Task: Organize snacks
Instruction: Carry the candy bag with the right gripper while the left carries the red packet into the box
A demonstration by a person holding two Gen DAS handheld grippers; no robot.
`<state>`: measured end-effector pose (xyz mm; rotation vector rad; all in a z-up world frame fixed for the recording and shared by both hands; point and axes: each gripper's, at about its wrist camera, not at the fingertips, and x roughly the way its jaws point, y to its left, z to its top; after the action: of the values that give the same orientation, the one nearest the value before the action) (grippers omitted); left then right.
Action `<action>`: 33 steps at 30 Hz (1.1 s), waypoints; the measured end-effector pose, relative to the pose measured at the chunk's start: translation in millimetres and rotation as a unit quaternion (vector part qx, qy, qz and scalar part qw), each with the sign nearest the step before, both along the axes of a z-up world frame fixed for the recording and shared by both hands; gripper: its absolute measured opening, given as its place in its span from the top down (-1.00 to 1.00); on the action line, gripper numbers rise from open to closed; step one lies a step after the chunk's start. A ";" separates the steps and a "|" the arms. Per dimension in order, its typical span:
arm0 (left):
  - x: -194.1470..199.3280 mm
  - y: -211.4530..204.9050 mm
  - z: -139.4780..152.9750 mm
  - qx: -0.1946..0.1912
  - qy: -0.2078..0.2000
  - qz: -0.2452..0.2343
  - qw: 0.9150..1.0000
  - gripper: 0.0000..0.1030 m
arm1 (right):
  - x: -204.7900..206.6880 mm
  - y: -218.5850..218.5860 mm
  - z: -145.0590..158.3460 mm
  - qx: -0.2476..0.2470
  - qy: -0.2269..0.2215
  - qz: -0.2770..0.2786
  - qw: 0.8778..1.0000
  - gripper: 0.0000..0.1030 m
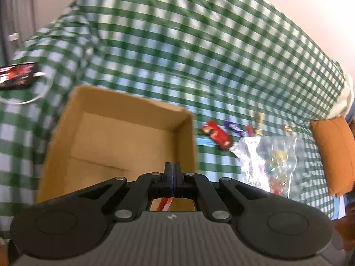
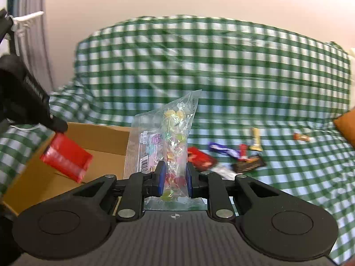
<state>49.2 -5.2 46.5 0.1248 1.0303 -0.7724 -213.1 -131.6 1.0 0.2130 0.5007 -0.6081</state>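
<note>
Standing upright lengthwise, candy bag (image 2: 168,141) clamped in right gripper's (image 2: 175,178) jaws.

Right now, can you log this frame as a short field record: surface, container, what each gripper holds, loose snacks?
surface: green-and-white checked cloth over a sofa
container: open brown cardboard box, inside looks bare
left gripper: shut on red foil snack packet, above the box
right gripper: shut on clear plastic bag of wrapped candies, held upright
loose snacks: red bar, purple bar, gold bar, dark wrapper on the cloth, right of the box
</note>
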 end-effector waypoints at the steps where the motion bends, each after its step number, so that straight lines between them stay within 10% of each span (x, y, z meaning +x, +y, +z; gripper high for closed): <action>1: 2.5 12.3 -0.1 0.001 -0.002 0.005 1.000 1.00 | 5.4 6.5 1.4 0.002 0.000 0.006 1.000 0.59; 11: 28.1 84.8 -15.6 0.004 0.013 0.045 0.999 1.00 | 56.6 65.5 11.6 0.013 0.024 0.059 0.998 0.59; 33: 39.6 89.2 -31.6 0.016 0.029 0.052 0.998 1.00 | 84.3 85.8 -2.5 0.033 0.065 0.095 0.993 0.59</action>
<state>88.8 84.0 14.9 0.0765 1.0966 -0.6681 -128.8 -45.8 -1.5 0.1871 0.6602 -0.4220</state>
